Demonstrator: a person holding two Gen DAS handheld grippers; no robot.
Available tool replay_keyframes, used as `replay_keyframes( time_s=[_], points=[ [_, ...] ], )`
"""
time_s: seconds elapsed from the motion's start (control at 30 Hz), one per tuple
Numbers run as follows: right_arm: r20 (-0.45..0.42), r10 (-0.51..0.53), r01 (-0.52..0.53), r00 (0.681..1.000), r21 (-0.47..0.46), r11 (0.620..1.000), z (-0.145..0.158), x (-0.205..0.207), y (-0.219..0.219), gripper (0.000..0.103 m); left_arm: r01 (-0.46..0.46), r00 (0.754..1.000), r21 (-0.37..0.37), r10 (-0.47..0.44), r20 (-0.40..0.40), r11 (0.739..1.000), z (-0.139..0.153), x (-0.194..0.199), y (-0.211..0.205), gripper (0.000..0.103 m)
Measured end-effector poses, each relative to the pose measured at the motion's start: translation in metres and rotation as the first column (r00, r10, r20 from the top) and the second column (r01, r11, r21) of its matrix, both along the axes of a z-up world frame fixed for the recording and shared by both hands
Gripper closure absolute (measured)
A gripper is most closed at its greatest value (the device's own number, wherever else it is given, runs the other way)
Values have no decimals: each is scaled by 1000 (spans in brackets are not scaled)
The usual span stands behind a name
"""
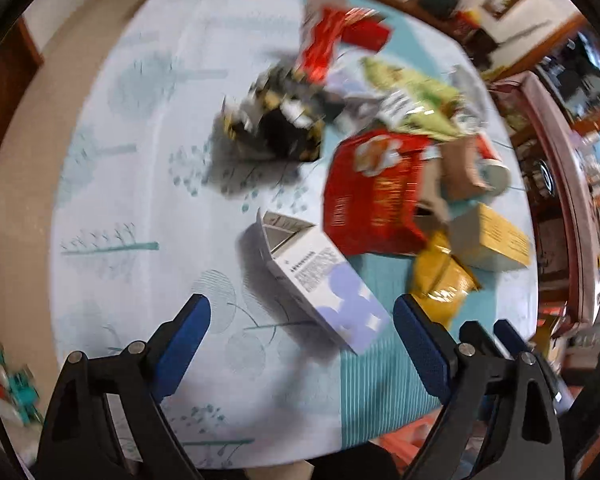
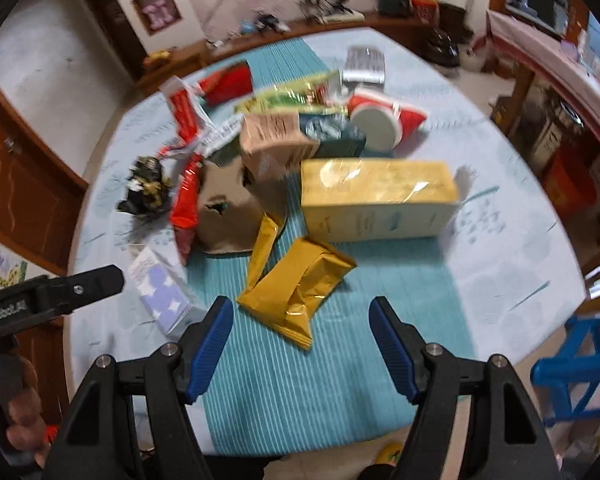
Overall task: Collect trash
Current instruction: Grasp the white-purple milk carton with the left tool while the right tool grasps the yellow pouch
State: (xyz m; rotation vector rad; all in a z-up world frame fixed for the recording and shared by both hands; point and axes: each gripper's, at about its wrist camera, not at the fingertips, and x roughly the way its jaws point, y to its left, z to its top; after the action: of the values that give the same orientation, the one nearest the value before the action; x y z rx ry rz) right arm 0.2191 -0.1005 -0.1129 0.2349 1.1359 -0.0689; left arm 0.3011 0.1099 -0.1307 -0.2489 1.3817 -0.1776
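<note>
A pile of trash lies on the round table (image 1: 140,184). In the left wrist view my left gripper (image 1: 302,312) is open, above a white and lilac carton (image 1: 324,284). Beyond it lie a red snack bag (image 1: 374,192), a crumpled black wrapper (image 1: 276,120), a yellow pouch (image 1: 440,276) and a yellow box (image 1: 496,240). In the right wrist view my right gripper (image 2: 302,316) is open, just short of the yellow pouch (image 2: 296,292). The yellow box (image 2: 380,200), a brown torn box (image 2: 228,208), a red paper cup (image 2: 380,120) and the lilac carton (image 2: 160,288) lie around it.
The table has a pale cloth with a teal striped runner (image 2: 300,392). A blue plastic chair (image 2: 580,364) stands at the right edge. The left gripper's body (image 2: 52,292) reaches in from the left. Wooden cabinets and shelves ring the room.
</note>
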Motion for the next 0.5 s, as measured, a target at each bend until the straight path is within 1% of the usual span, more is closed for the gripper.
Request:
replay_keyframes(
  time_s=[0.07,0.2,0.3,0.33,0.37,0.43,0.5],
  points=[
    [-23,-13,13,1000,-6,1000,-13,8,6,32,-17,1000,-11,16,-21,1000,-12,4,-1,11],
    [-52,-38,37,998,-25,999,-31,23,11,32,-27,999,19,28,-20,999,-29,10,-8,11],
    [-87,-56,52,995,-41,998,-46,31,14,32,-56,998,20,57,-36,998,-41,13,-11,12],
    [-98,-59,55,993,-40,998,-50,33,14,30,-63,997,18,63,-41,998,-44,14,-13,14],
    [-82,-56,53,995,-40,998,-50,32,14,30,-68,997,27,69,-32,997,-45,13,-16,16],
    [-84,-34,30,996,-57,998,-52,31,18,30,-58,998,50,59,-6,997,-46,12,-21,23],
    [-80,-13,8,997,-63,998,-53,30,19,31,-39,999,79,39,7,996,-46,13,-30,36]
  ],
)
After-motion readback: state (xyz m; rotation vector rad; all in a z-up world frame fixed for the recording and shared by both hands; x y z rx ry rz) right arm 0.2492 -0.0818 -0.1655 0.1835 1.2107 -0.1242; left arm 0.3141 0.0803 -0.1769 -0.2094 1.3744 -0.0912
